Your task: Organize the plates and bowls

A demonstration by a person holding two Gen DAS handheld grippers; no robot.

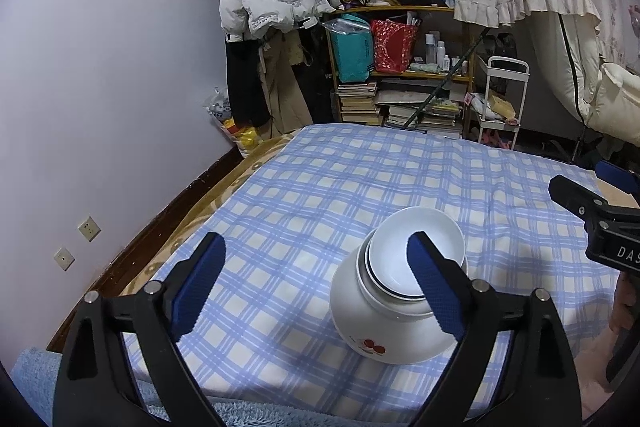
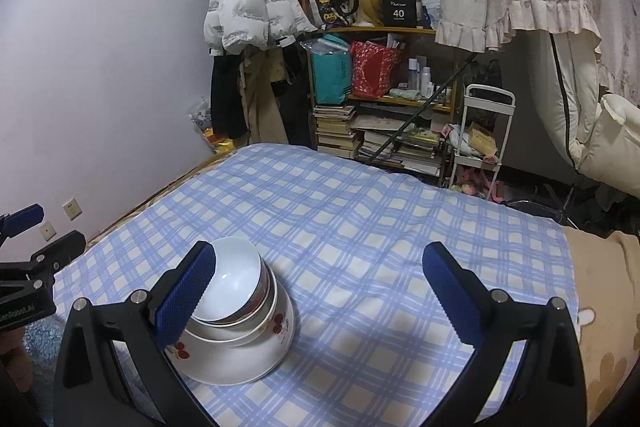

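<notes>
On checked bedsheet [image 1: 320,187], stacked bowls [image 1: 400,307]

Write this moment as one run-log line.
left tool: open, empty | right tool: open, empty | bowl stack: nested, tilted, on checked cloth | touching: none

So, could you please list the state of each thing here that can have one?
Large cherry-print bowl: upright on the checked cloth, holding the others.
Top white dish: nested on the stack, empty, tilted.
Left hand-held gripper: open, holding nothing.
Right hand-held gripper: open, holding nothing.
</notes>
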